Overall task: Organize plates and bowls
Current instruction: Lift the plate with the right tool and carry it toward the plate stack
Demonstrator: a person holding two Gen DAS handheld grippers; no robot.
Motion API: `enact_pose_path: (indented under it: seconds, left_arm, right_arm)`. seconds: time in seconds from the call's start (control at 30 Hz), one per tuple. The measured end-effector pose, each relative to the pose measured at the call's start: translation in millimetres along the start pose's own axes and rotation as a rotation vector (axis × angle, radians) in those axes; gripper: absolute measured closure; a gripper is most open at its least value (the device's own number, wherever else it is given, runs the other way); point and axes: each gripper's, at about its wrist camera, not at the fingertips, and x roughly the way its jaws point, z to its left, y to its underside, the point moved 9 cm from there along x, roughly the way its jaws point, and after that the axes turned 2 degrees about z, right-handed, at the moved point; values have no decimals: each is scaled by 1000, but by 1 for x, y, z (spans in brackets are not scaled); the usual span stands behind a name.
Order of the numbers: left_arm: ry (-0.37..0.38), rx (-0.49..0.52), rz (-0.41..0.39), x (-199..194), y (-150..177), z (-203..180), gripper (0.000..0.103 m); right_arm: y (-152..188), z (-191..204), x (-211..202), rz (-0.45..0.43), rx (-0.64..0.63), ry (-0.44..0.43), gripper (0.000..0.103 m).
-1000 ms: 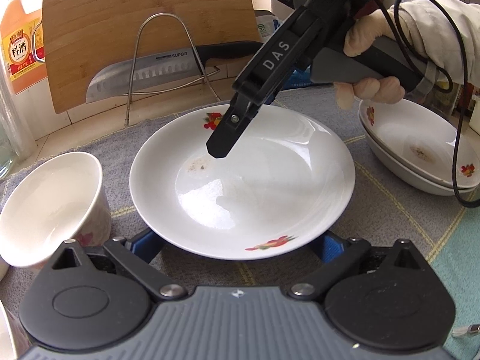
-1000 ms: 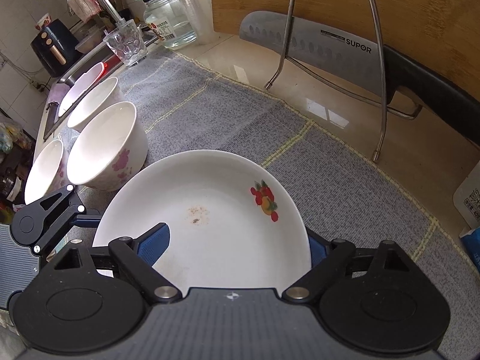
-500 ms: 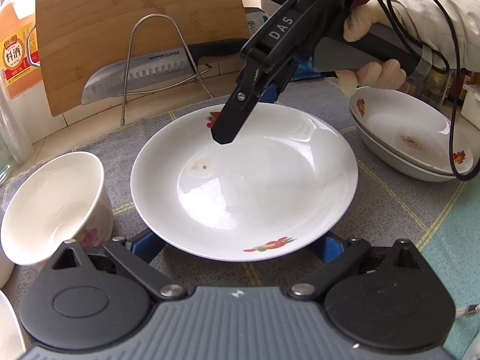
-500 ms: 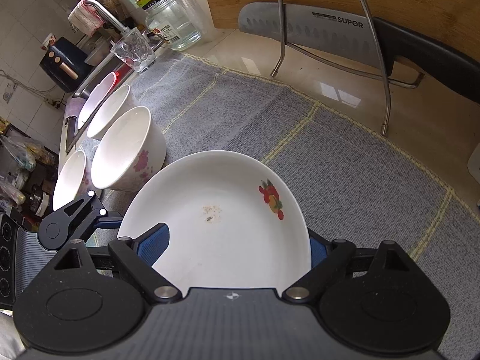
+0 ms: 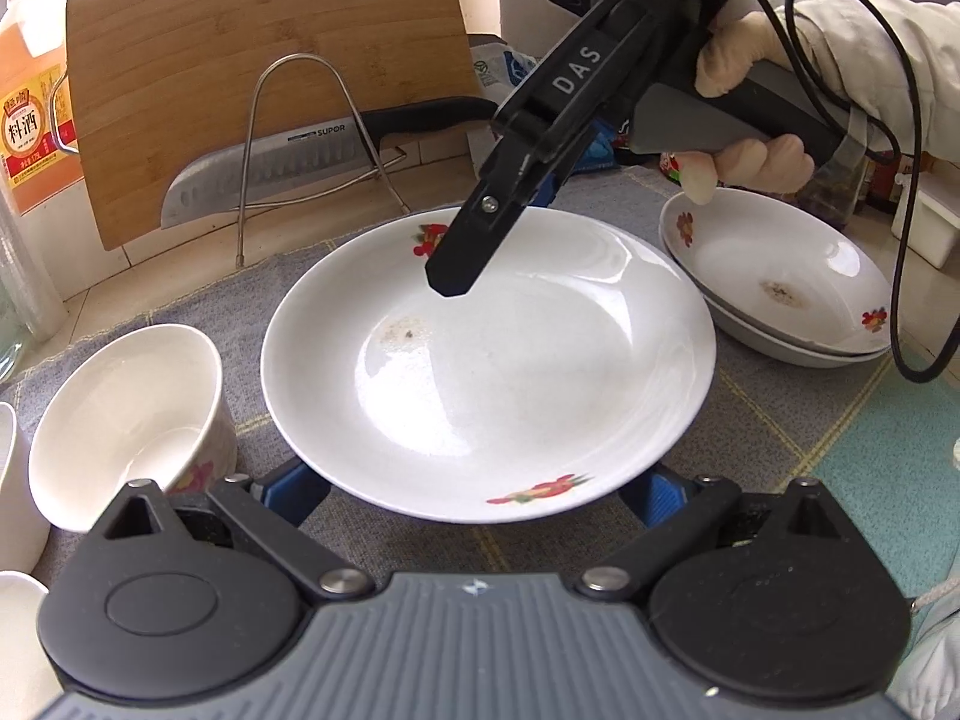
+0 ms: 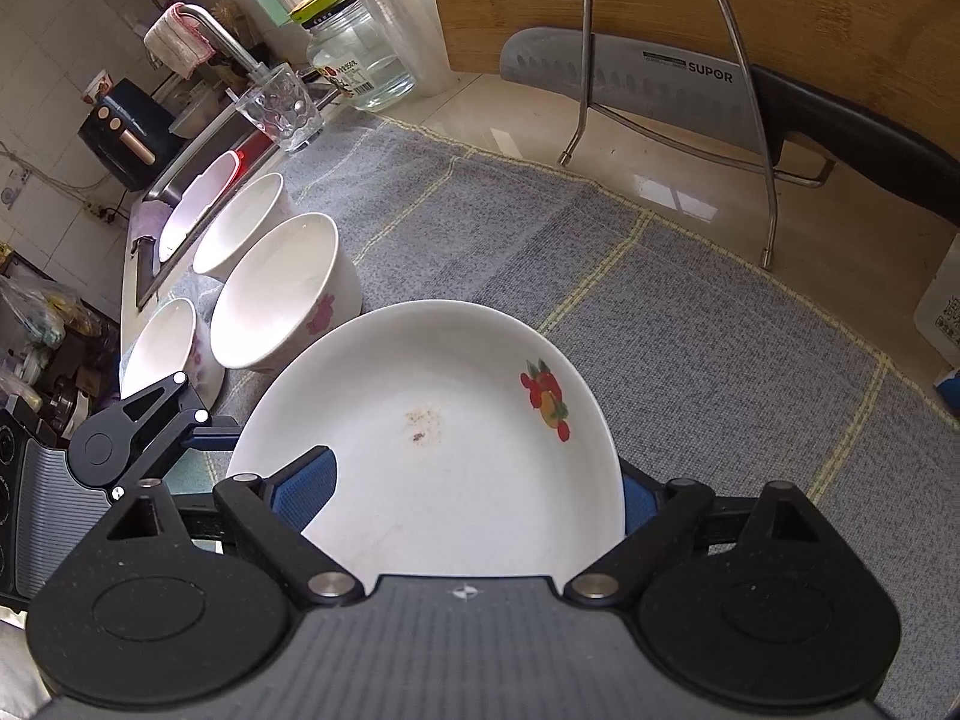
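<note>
A white plate with red flower prints [image 5: 510, 384] is held a little above the grey mat. My right gripper [image 5: 480, 252] is shut on its far rim, one finger over the inside. In the right wrist view the plate [image 6: 444, 450] fills the space between the blue pads. My left gripper [image 5: 474, 495] is open, its blue pads under the plate's near rim on either side. Two stacked plates [image 5: 780, 282] lie to the right. White bowls [image 5: 126, 414] stand to the left, several in the right wrist view [image 6: 282, 294].
A bamboo cutting board [image 5: 264, 60] and a knife [image 5: 282, 168] on a wire stand [image 5: 300, 138] lean at the back. An orange bottle [image 5: 30, 138] stands back left. A glass [image 6: 279, 105], a jar [image 6: 354, 54] and the sink tap [image 6: 216, 36] are beyond the bowls.
The right gripper has lifted the plate's far rim slightly and both views have drifted; the stacked plates now sit closer on the right. The jaws have not changed.
</note>
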Motion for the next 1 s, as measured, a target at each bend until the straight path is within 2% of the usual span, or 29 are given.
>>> enact_pose_path:
  seconds: [0.5, 1.0]
  left_arm:
    - [44, 58, -5, -29, 0, -19, 3]
    - [119, 159, -4, -45, -13, -57, 3]
  right_arm:
    - [27, 22, -28, -62, 23, 38, 7]
    - [73, 25, -68, -139, 84, 83, 7]
